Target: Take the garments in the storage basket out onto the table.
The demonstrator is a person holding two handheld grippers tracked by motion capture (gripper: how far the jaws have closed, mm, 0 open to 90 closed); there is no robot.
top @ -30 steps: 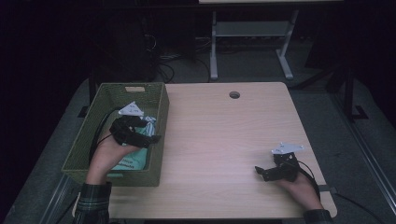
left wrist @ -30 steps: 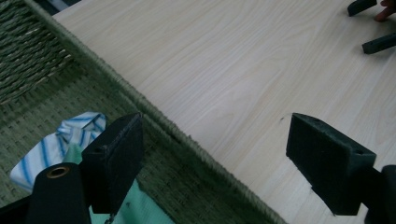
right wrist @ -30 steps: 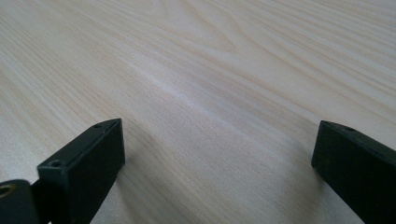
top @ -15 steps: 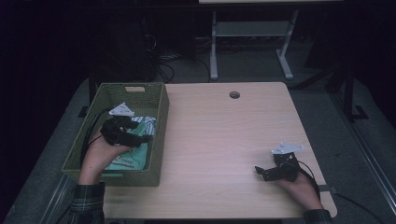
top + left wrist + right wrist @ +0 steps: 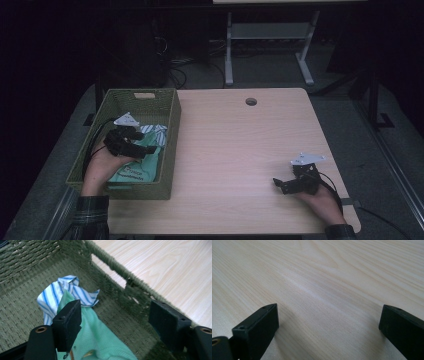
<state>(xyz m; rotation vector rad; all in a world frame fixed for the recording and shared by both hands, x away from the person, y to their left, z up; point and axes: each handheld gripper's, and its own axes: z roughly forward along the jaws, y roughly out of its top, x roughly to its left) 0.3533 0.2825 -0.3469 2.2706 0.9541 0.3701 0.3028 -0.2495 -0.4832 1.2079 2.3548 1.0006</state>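
Cloths lie inside a green woven basket (image 5: 170, 117) at the left of the high view: a mint-green cloth (image 5: 135, 167) spread over the basket floor and a blue-and-white striped cloth (image 5: 155, 132) crumpled just beyond it, touching its far edge. The left gripper (image 5: 137, 147) hangs inside the basket above the green cloth, held by the left hand (image 5: 100, 167) that enters from the lower left of the frame. In the left gripper view its jaws stand wide apart with nothing clamped between them; one jaw sits over the mint-green cloth (image 5: 100, 340) and the other near the basket wall (image 5: 117, 287), with the striped cloth (image 5: 55, 293) ahead at center left. The jaws have just been closing a little, yet no pad presses on fabric.

At the lower right of the high view, the right gripper (image 5: 280, 185) rests low over the light wooden surface (image 5: 240, 150), held by the right hand (image 5: 322, 202). In the right gripper view its jaws are released and spread wide over bare wood (image 5: 324, 290).
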